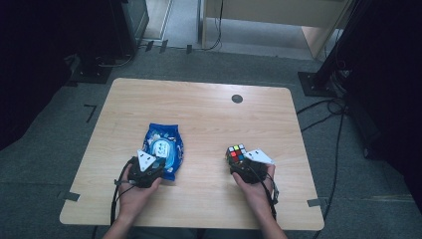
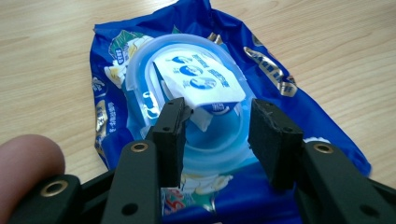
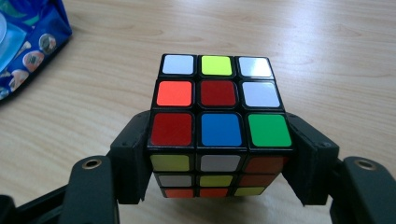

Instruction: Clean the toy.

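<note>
A blue pack of wet wipes (image 1: 163, 144) lies flat on the wooden table (image 1: 199, 107) at the front left. On its pale blue plastic lid (image 2: 187, 60), a white label flap (image 2: 201, 81) is lifted. My left gripper (image 2: 217, 135) hangs open over the lid's near end. Its left pad (image 2: 170, 135) touches the flap's corner, while the right pad stands apart from it. A scrambled Rubik's cube (image 3: 217, 93) sits on the table at the front right (image 1: 236, 153). My right gripper (image 3: 219, 158) is shut on the cube, one pad against each side.
A dark round grommet (image 1: 237, 98) sits in the table's far right part. A corner of the wipes pack (image 3: 28, 42) lies to the cube's left in the right gripper view. A thumb (image 2: 25, 163) rests beside the left gripper. Cables cross the floor at right.
</note>
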{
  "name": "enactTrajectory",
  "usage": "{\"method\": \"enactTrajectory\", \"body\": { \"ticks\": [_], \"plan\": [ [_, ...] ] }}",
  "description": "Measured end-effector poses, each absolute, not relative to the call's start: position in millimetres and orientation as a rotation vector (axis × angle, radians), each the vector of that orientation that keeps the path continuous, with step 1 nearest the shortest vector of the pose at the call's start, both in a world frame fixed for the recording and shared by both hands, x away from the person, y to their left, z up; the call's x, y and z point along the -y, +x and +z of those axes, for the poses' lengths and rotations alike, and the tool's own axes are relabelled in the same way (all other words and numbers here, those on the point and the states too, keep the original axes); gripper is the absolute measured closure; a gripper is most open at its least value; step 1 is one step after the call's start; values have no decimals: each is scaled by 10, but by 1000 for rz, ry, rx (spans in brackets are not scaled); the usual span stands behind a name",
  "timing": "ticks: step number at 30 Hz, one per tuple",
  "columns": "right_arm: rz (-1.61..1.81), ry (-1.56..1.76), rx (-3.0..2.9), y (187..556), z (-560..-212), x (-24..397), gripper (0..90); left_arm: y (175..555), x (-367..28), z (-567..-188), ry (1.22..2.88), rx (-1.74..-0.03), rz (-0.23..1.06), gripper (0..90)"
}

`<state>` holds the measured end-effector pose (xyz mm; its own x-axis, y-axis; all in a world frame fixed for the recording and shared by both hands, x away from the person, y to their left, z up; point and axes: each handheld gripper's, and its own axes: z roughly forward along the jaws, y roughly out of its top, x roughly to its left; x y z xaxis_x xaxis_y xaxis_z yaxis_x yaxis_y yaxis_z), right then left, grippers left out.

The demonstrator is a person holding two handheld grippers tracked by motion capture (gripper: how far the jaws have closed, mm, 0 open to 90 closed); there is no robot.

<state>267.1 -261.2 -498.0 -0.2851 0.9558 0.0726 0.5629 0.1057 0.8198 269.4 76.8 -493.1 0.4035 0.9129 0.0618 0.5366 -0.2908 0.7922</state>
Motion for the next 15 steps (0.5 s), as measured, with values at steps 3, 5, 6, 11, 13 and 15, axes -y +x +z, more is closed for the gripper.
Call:
{"method": "enactTrajectory", "body": {
  "ticks": [3, 5, 6, 11, 13, 15],
  "plan": [
    [1046, 1485, -1919, 2616, -5013, 2624, 345, 2746, -746, -4931, 1962, -1276, 700, 596],
    [1031, 1483, -1924, 2596, -5030, 2624, 345, 2764, -735, -4935, 1969, -1282, 713, 625],
    [1031, 1477, -1933, 2587, -5030, 2619, 345, 2778, -717, -4935, 1979, -1282, 735, 665],
    [1017, 1454, -1961, 2568, -5034, 2606, 345, 2801, -726, -4909, 1992, -1262, 736, 838],
    [1012, 1413, -1989, 2496, -5053, 2611, 344, 2812, -768, -4851, 1985, -1242, 725, 900],
    [1021, 1412, -1989, 2480, -5056, 2621, 344, 2822, -782, -4826, 1981, -1236, 714, 900]
  ]
}}
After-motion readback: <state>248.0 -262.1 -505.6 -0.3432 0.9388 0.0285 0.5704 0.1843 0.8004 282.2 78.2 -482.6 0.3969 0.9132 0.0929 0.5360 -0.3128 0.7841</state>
